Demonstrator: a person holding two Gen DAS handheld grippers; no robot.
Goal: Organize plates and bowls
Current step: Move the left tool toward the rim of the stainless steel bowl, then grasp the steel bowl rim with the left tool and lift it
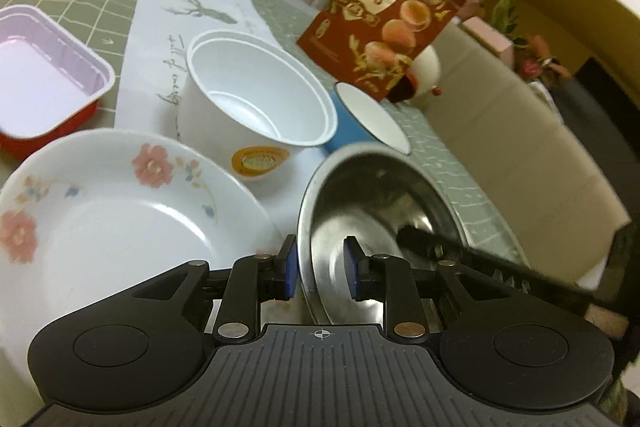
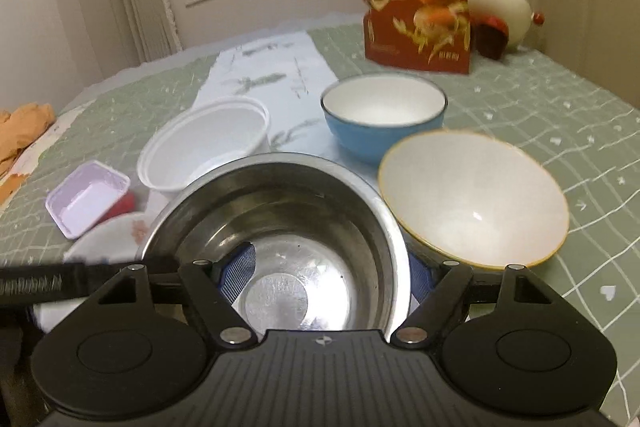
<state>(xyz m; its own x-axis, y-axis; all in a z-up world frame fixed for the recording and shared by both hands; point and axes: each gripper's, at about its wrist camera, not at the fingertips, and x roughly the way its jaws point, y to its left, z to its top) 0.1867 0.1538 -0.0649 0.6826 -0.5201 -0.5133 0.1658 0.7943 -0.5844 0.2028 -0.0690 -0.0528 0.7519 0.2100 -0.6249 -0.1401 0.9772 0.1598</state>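
Steel bowl upright, mouth up, round so no long axis, between floral plate and white bowl. Left gripper straddles its rim, pads apart. Right gripper spread across near wall, not pinching.

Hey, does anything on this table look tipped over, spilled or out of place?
Nothing spilled or broken. The steel bowl sits tilted with its rim over the flowered plate, and the white disposable bowl also leans.
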